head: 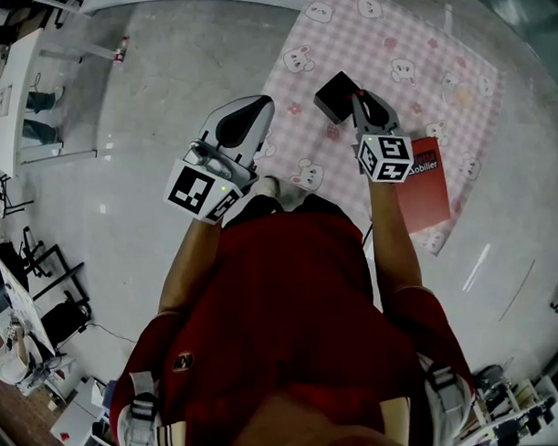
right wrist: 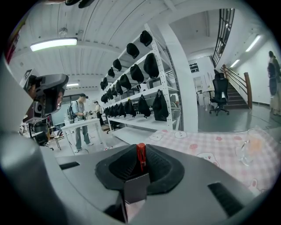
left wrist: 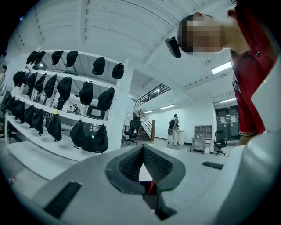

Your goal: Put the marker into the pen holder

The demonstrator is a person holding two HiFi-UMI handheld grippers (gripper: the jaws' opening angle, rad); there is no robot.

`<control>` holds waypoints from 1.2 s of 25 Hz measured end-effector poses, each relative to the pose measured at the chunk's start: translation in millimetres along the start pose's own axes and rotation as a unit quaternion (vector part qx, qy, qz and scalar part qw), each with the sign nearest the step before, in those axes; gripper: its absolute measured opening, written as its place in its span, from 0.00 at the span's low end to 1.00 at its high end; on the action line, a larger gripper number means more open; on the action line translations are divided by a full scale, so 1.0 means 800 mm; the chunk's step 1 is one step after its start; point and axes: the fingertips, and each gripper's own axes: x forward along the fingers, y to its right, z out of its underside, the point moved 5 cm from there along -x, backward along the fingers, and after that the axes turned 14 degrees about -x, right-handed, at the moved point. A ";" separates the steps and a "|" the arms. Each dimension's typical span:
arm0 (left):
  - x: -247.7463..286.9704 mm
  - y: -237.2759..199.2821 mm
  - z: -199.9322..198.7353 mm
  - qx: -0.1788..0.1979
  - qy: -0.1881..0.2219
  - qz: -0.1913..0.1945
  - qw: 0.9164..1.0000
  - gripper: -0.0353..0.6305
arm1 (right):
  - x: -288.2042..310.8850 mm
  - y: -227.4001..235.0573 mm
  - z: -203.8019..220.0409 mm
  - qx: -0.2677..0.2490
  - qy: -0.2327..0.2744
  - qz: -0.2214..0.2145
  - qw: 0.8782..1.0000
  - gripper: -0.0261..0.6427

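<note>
A red marker [right wrist: 140,151] stands upright between the dark pads of my right gripper [right wrist: 141,166], which is shut on it. In the head view this gripper [head: 360,103] hangs over the pink checked cloth [head: 392,49]. Its tip is right beside the black box-shaped pen holder [head: 337,95], which lies just to its left. I cannot tell whether they touch. My left gripper [head: 255,107] is held away to the left over the grey floor. Its pads [left wrist: 154,163] meet at the tip with nothing between them.
A red book [head: 426,192] lies on the cloth's near right corner. White shelves with black bags [right wrist: 142,103] stand beyond the cloth, and people stand at a table [right wrist: 81,121]. A clear glassy thing [right wrist: 251,147] sits on the cloth at the right.
</note>
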 end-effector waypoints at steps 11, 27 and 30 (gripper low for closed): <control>0.000 -0.003 0.004 -0.002 -0.007 0.005 1.000 0.06 | 0.006 -0.001 0.013 -0.005 -0.013 0.008 1.000 0.13; 0.002 0.009 0.007 -0.005 -0.008 0.023 1.000 0.06 | -0.014 0.010 0.007 -0.017 -0.018 0.034 0.999 0.25; -0.001 0.004 0.005 -0.006 -0.006 0.029 1.000 0.06 | -0.018 0.008 -0.004 -0.020 -0.009 0.041 0.999 0.26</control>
